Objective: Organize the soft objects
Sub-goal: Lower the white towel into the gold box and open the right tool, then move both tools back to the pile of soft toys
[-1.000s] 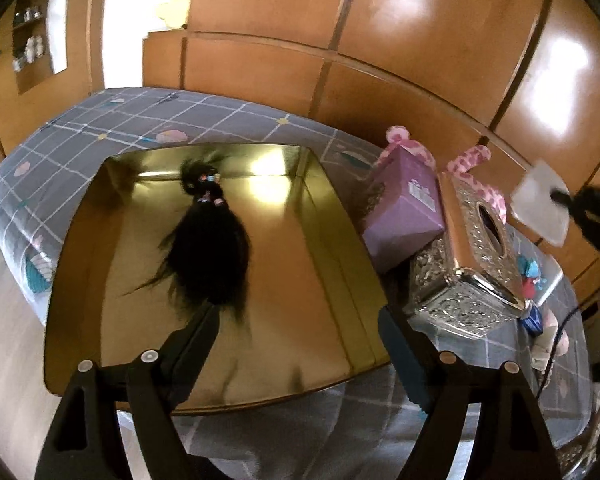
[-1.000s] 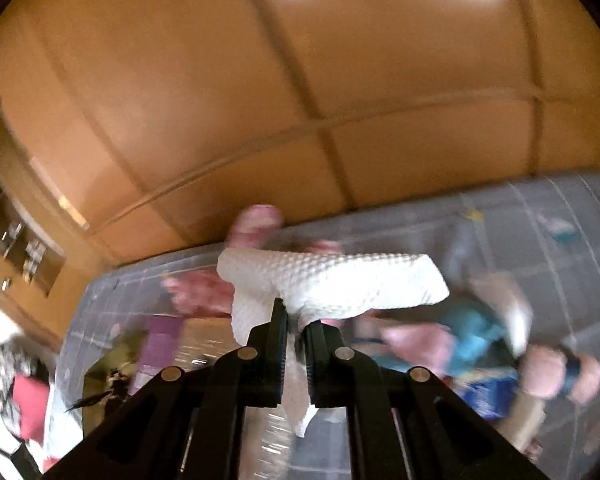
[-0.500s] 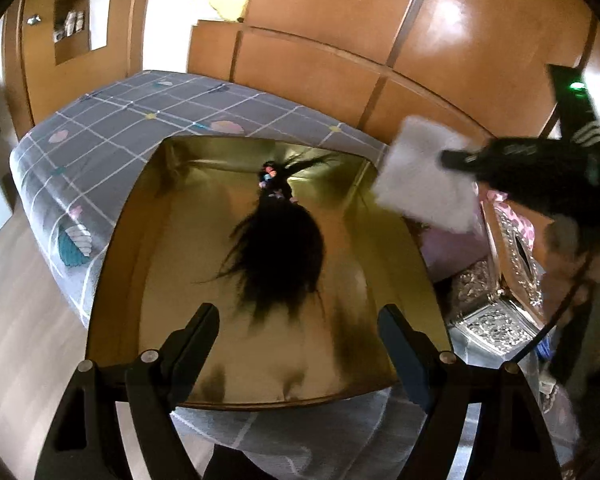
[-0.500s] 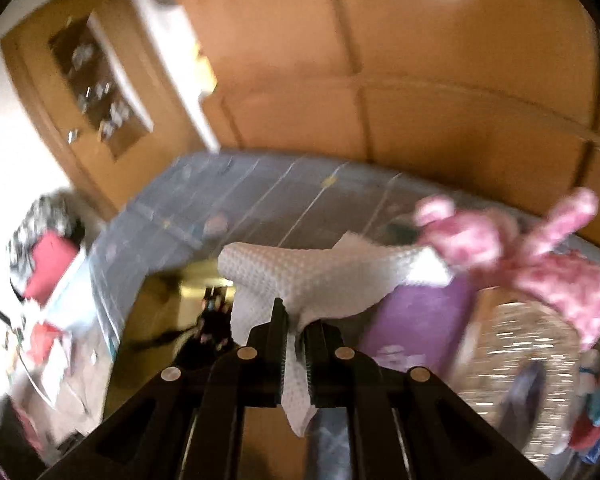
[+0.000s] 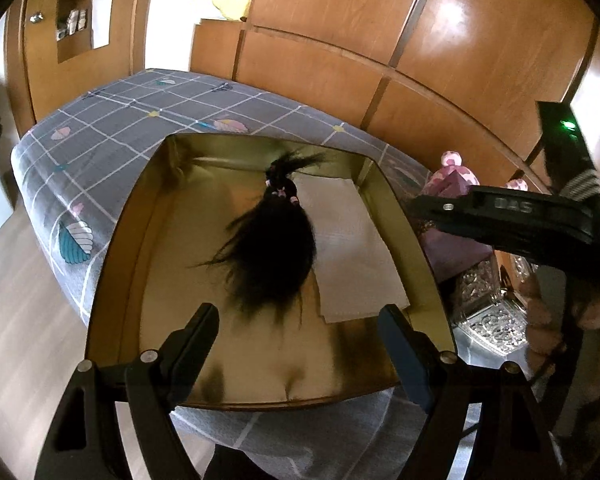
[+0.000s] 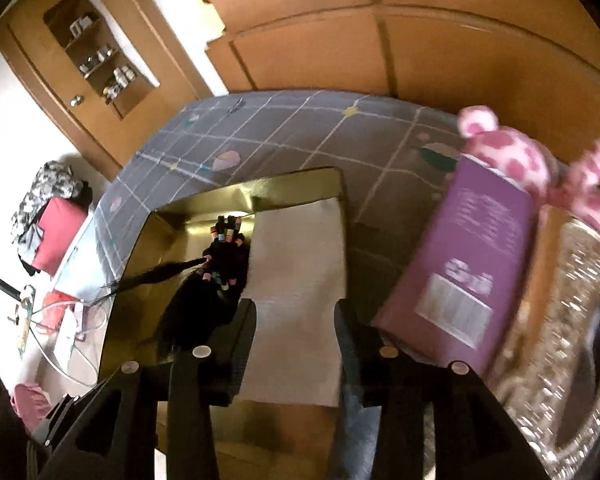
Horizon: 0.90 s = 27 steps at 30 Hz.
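A gold tray (image 5: 118, 240) lies on the bed. In it rests a black hairpiece (image 5: 272, 248) tied with coloured bands, and a white tissue (image 5: 348, 248) lies flat just right of it. My left gripper (image 5: 300, 316) hangs open above the tray's near edge, holding nothing. In the right wrist view my right gripper (image 6: 296, 312) hovers over the tissue (image 6: 300, 248), beside the hairpiece (image 6: 212, 288). Its jaws are opening, and the tissue lies loose below them. The right gripper's black body (image 5: 500, 220) reaches in from the right.
The bed has a grey checked sheet (image 5: 140, 112). Right of the tray stand a purple box (image 6: 468, 264), a pink spotted plush (image 6: 512, 156) and a silver ornate tissue box (image 6: 572, 320). Wooden panelling (image 5: 420, 40) runs behind the bed. Floor clutter lies to the left (image 6: 52, 232).
My right gripper swung left over the tray with the tissue pinched, then parted its jaws. The tissue now lies flat in the tray. The left gripper shifted slightly.
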Tool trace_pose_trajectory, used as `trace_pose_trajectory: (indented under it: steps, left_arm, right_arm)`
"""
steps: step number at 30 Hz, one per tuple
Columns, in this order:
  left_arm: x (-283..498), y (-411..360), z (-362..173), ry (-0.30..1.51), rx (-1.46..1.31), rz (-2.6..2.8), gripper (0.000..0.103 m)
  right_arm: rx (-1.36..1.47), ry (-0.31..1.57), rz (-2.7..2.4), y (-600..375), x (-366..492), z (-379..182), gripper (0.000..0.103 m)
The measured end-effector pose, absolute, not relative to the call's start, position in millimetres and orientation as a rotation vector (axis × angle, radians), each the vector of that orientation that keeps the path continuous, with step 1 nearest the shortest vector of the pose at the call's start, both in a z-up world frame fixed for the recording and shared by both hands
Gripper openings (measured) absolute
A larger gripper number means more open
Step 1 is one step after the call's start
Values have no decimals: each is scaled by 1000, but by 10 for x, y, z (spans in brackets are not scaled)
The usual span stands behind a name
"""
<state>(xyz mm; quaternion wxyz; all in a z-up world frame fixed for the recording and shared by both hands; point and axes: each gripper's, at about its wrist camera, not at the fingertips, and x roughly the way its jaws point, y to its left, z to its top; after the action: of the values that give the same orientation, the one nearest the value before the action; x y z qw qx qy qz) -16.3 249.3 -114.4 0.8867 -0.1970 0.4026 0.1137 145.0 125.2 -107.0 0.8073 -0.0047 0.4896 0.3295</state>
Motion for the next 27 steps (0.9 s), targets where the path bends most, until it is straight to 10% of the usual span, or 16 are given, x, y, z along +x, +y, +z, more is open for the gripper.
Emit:
trace_pose_trajectory:
  steps: [27]
  left_arm:
    - [-96,1797,-871,808,-214,123,85]
  right_arm:
    - [117,855,426,-768,1057,-706,59]
